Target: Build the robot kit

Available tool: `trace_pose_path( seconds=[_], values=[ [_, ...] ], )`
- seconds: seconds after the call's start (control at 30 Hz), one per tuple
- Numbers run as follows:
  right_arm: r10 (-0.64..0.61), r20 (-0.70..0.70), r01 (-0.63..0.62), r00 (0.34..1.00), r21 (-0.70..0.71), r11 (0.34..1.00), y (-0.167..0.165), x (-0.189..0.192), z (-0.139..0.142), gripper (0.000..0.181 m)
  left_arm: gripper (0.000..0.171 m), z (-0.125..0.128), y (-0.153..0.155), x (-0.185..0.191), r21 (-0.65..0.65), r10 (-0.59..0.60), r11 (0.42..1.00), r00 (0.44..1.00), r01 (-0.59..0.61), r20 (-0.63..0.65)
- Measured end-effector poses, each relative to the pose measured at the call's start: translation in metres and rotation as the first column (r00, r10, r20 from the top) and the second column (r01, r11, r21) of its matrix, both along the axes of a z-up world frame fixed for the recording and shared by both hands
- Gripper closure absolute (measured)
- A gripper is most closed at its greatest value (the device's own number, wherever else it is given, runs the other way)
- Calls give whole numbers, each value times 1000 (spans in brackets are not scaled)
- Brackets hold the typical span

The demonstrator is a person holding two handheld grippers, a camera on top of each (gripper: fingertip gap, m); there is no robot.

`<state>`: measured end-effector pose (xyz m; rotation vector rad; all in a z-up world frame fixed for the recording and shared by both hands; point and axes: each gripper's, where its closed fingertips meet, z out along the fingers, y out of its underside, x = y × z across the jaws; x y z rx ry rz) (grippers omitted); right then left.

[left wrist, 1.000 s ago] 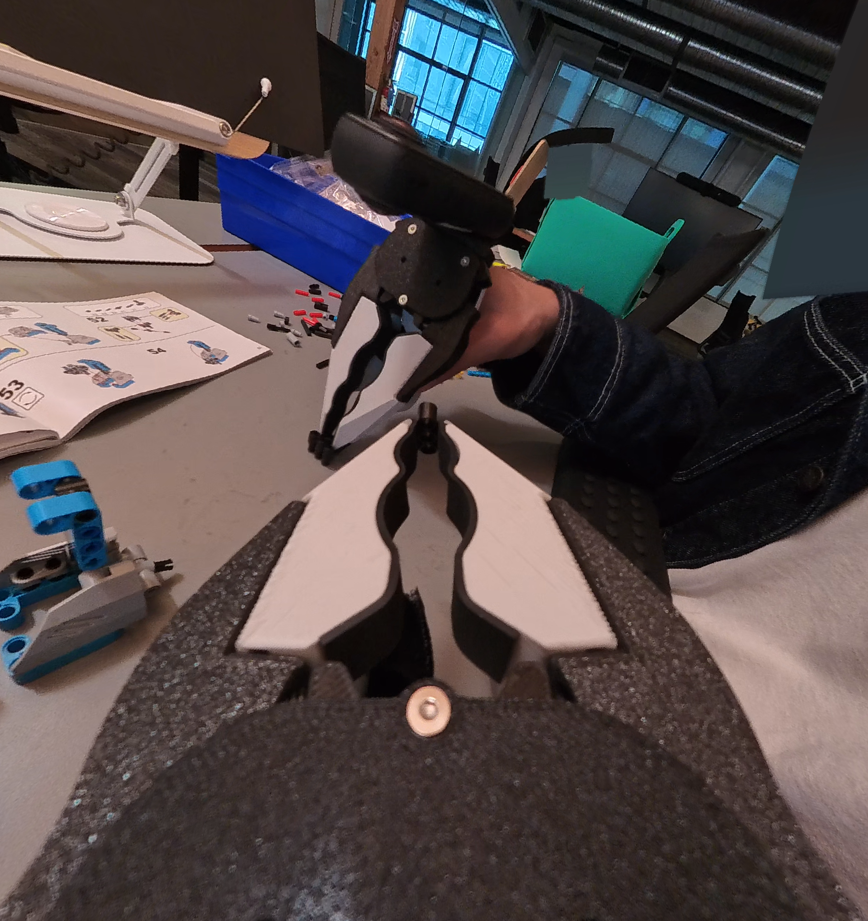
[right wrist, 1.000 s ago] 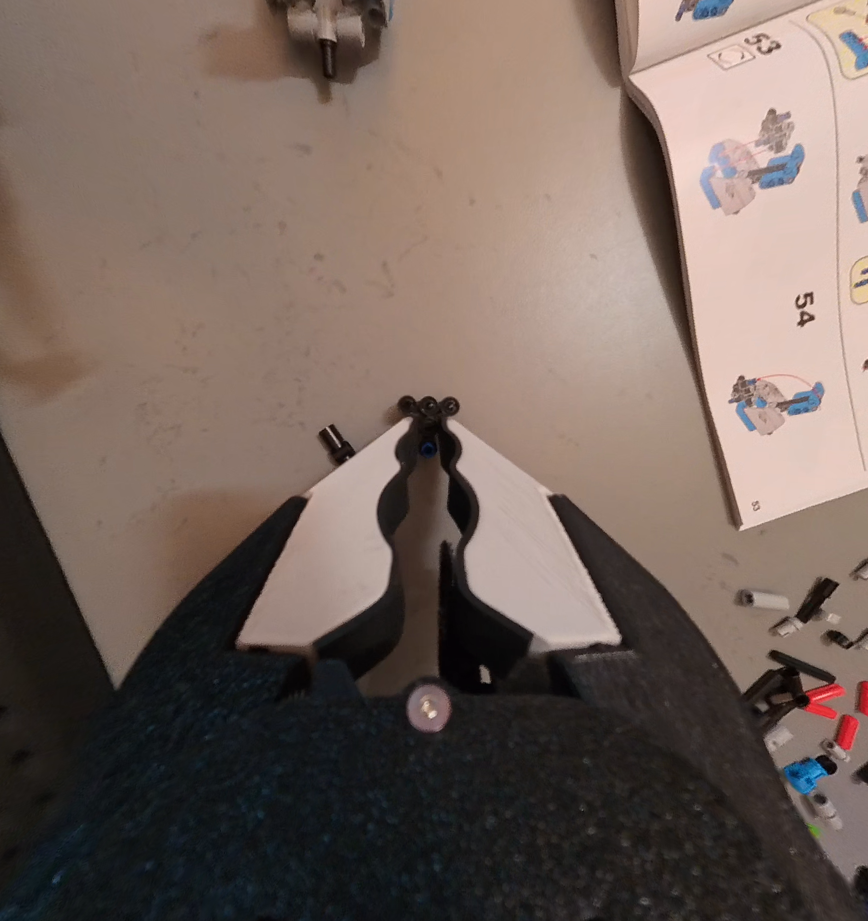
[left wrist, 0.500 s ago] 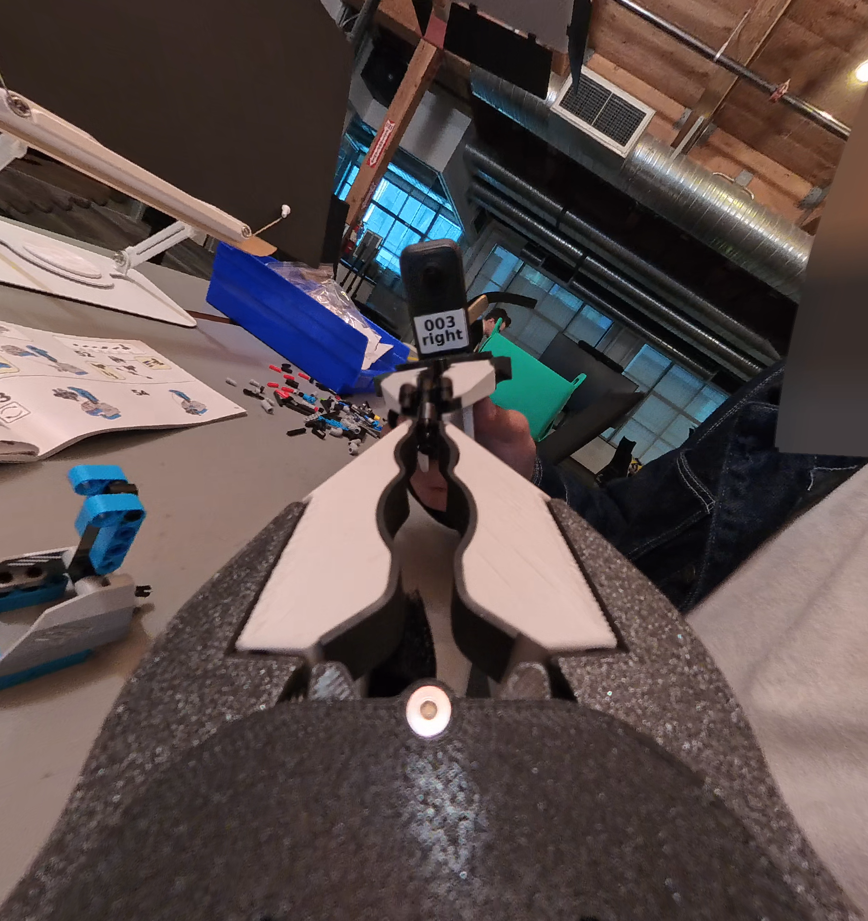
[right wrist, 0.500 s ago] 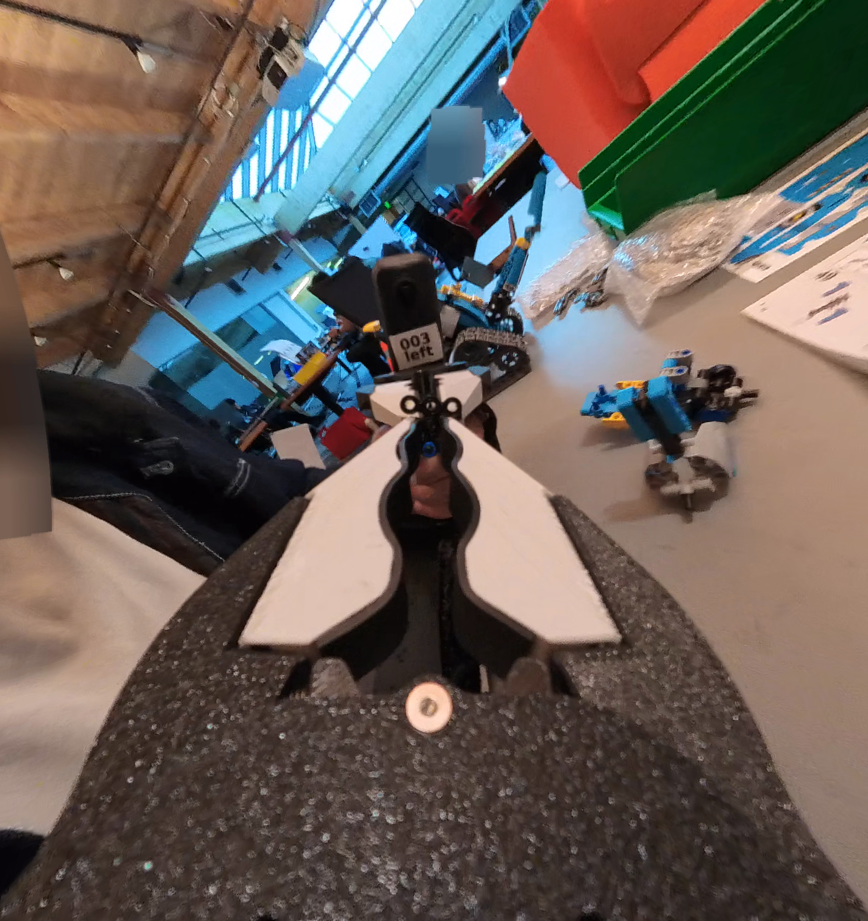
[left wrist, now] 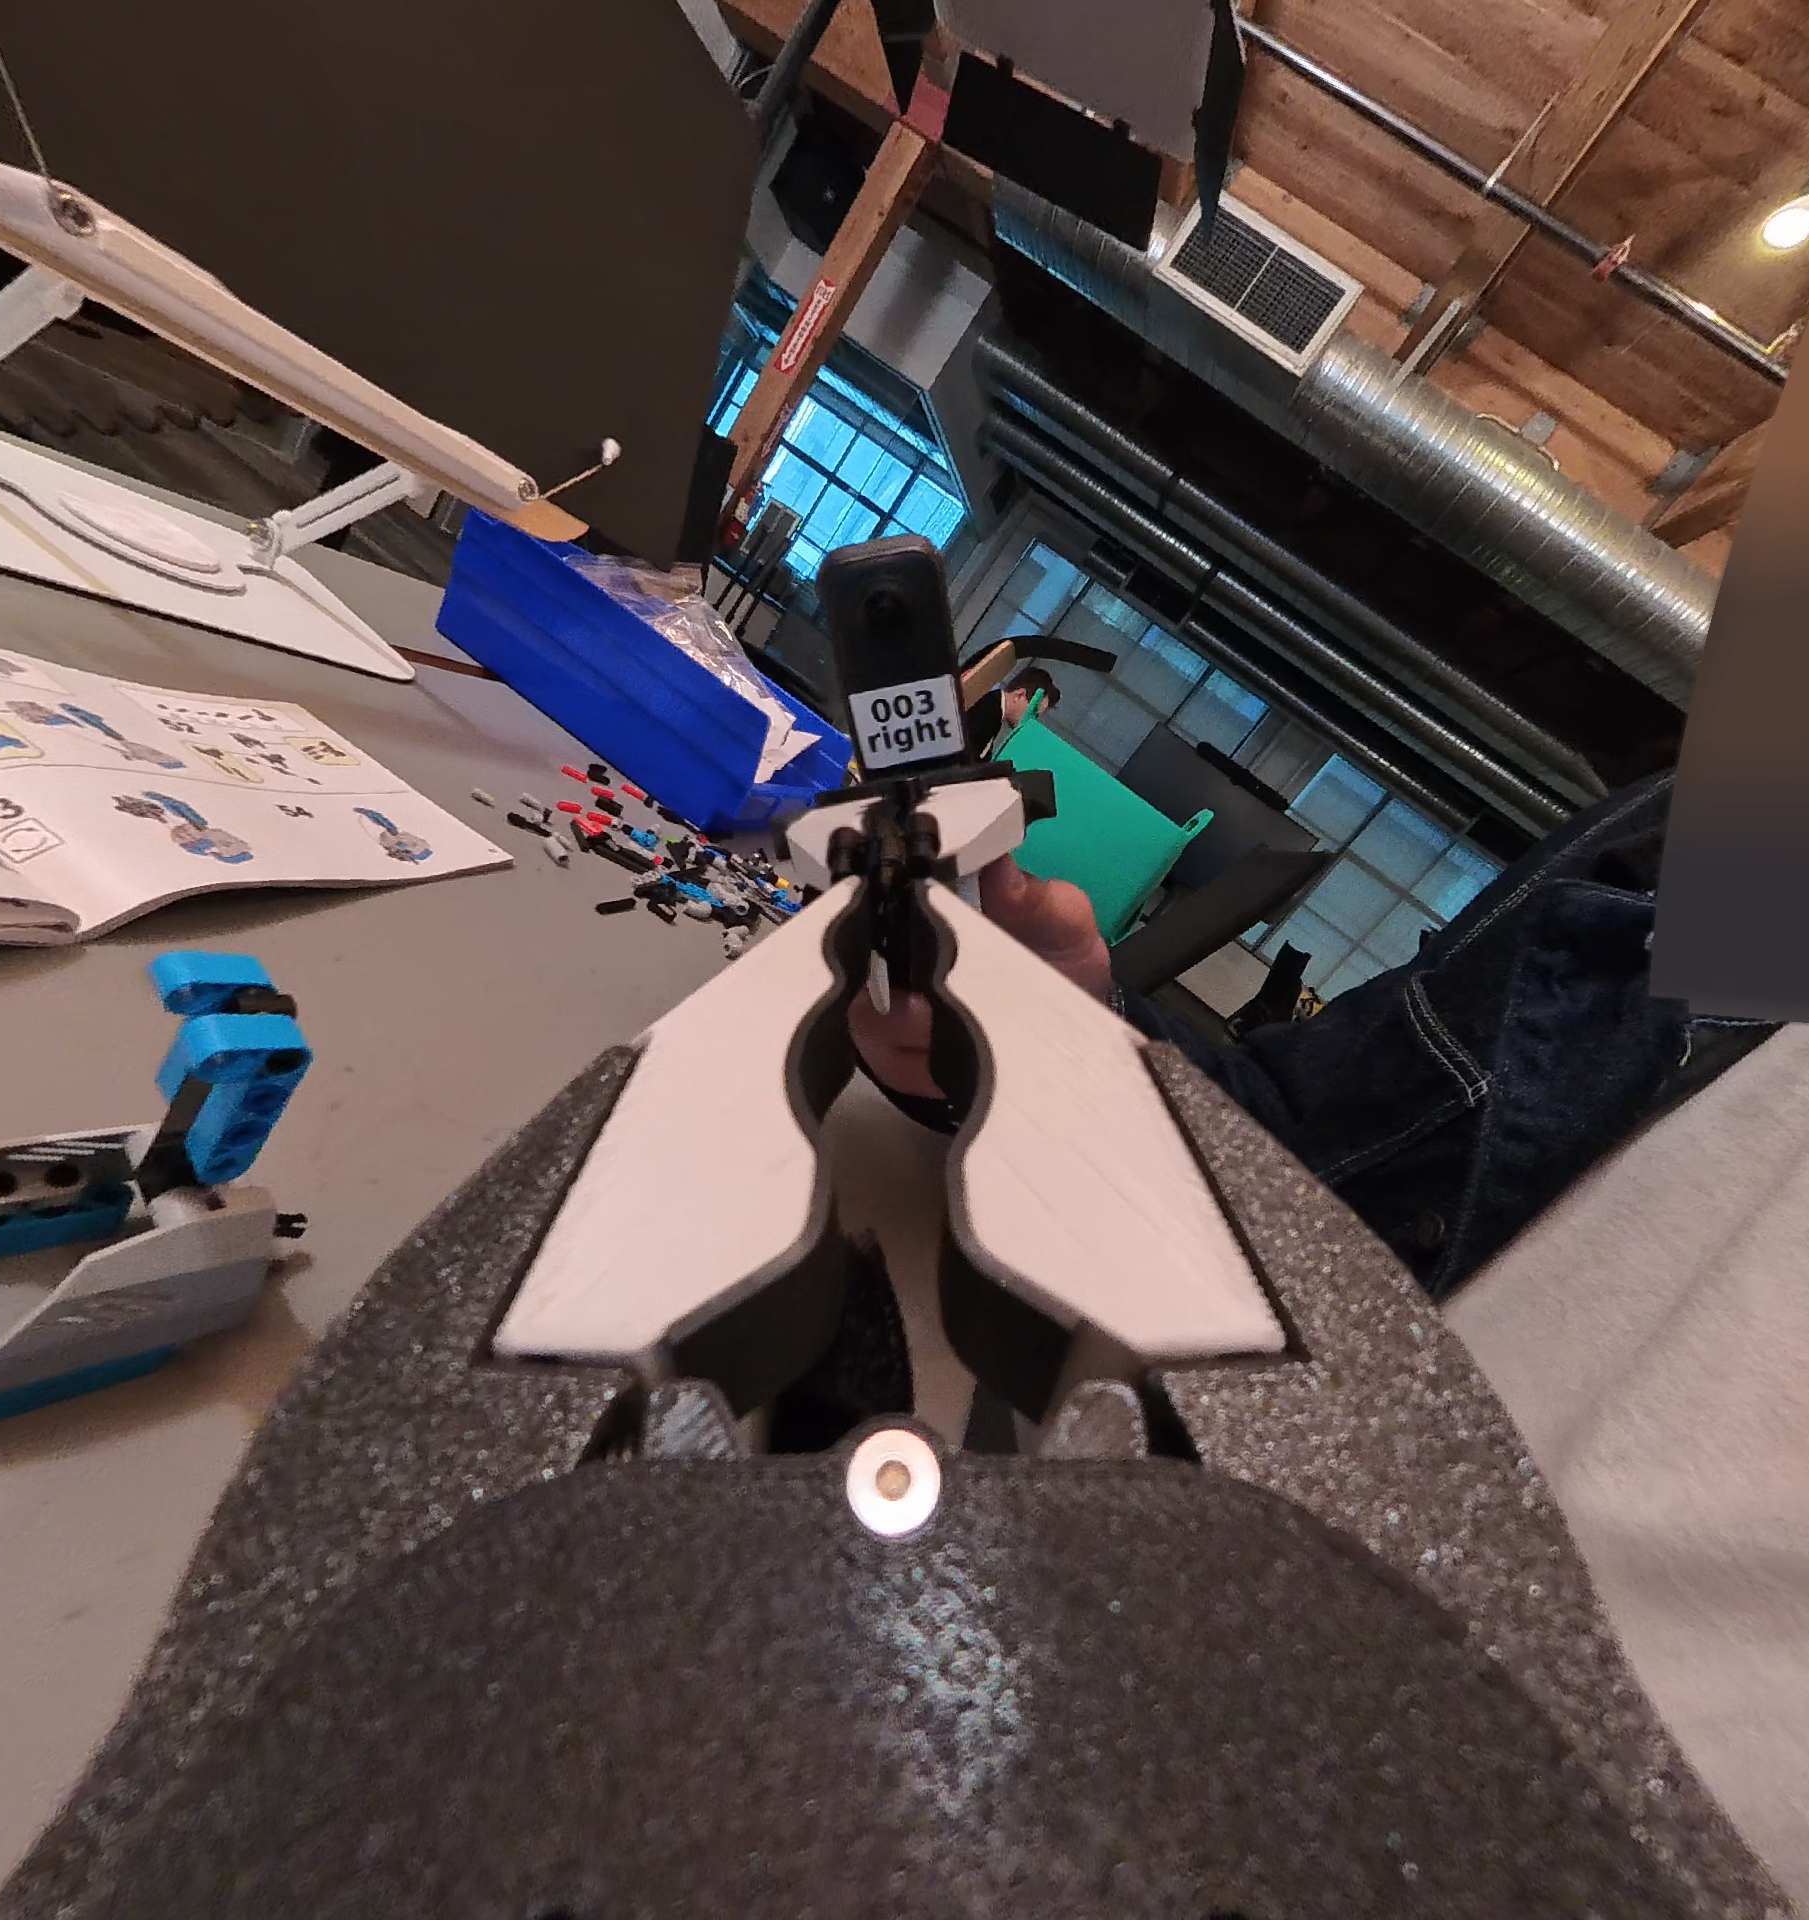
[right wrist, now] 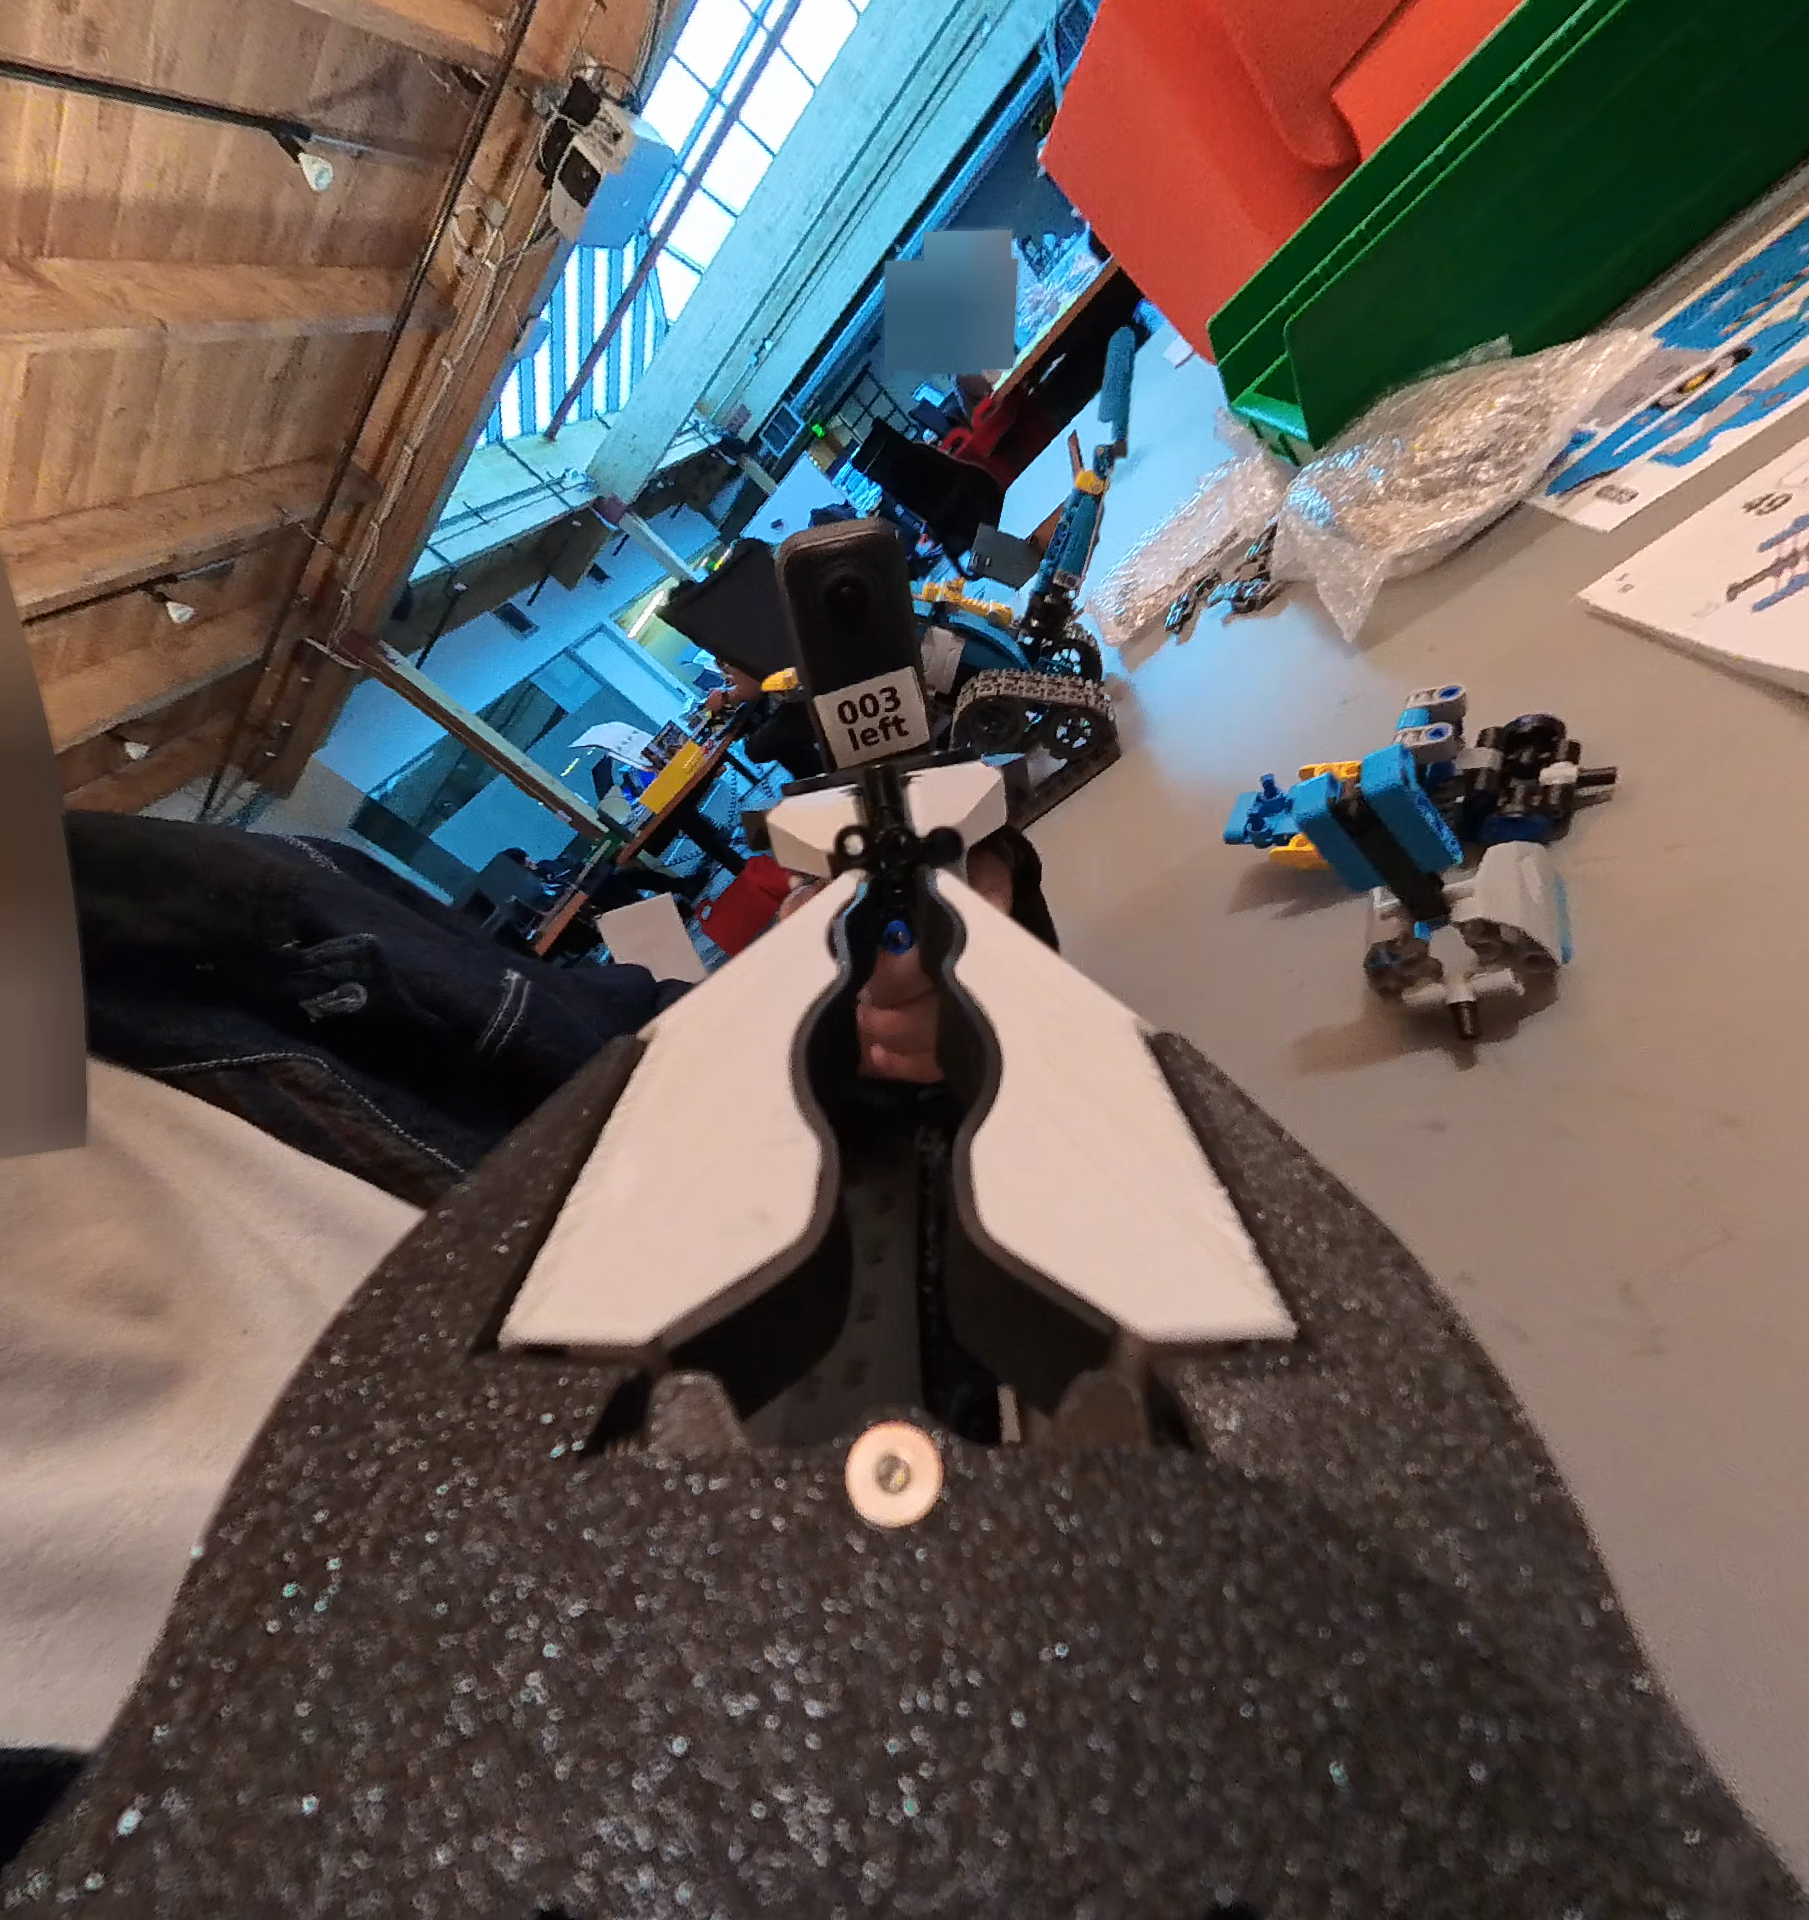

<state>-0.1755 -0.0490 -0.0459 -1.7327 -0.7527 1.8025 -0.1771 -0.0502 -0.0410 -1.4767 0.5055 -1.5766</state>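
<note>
My two grippers are lifted above the grey table (left wrist: 464, 1039) and point at each other, tip to tip. My left gripper (left wrist: 892, 896) is shut on a small black pin (right wrist: 877, 798). My right gripper (right wrist: 895, 896) is shut on a small black three-hole connector (right wrist: 895, 845) with a blue pin (right wrist: 895, 937) behind it. The connector also shows in the left wrist view (left wrist: 884, 847), pressed against the left gripper's tips. Each view shows the other gripper head-on, the right gripper (left wrist: 905, 831) and the left gripper (right wrist: 884, 816), with a hand behind it.
On the table lie a blue-and-grey brick model (left wrist: 100, 1195), an open instruction booklet (left wrist: 204, 810), loose small parts (left wrist: 671, 852) and a blue bin (left wrist: 619, 665). The right wrist view shows another blue model (right wrist: 1419, 831), plastic bags (right wrist: 1399, 499), green (right wrist: 1502, 260) and orange (right wrist: 1191, 125) bins. The tips of both grippers are at nearly the same place. The blue-and-grey brick model (left wrist: 100, 1195) is about 15 centimetres from both grippers' fingertips.
The right gripper swung up from pointing down at the table to face the left gripper. The left gripper tilted upward. The tips met and have stayed together over the last half second.
</note>
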Motion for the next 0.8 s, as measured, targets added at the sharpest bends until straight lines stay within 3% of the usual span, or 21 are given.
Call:
trace_pose_path(
  seconds=[0.37, 0.8],
  values=[
    [-3, -20, 1, 1000, -72, 997, 2, -3, -5, 176, 166, -2, 6, -4, -63, -3, 998, 999, 6, 38],
    [-40, 11, 40, 999, -48, 998, 3, -4, -7, 175, 165, -3, 8, -4, -84, 8, 996, 998, -3, 57]
  ],
)
